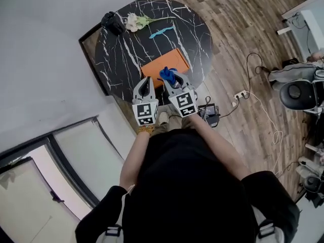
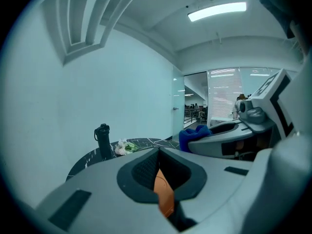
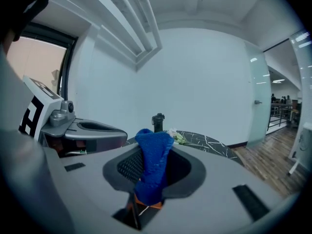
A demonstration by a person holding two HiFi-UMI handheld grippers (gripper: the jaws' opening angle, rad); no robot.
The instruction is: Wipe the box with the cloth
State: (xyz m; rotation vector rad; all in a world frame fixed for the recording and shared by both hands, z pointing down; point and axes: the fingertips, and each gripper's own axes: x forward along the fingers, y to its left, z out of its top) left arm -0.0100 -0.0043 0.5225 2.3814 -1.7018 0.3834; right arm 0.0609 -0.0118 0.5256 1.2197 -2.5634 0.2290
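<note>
- The left gripper [image 2: 157, 165] is closed with nothing in it, just beside its partner.
- The right gripper [image 1: 172, 80] pinches the blue cloth [image 3: 153, 152]. The cloth looks soft, limp and light, so it is probably best held by a bunched fold.
- The orange box [image 1: 169, 61] lies beyond them on the black table [image 1: 126, 49] and is likely rigid.

Blue cloth [image 1: 167, 75], orange box [image 1: 161, 63]

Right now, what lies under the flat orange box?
The round black marble-patterned table carries the orange box. Anything between them is covered by the box.
</note>
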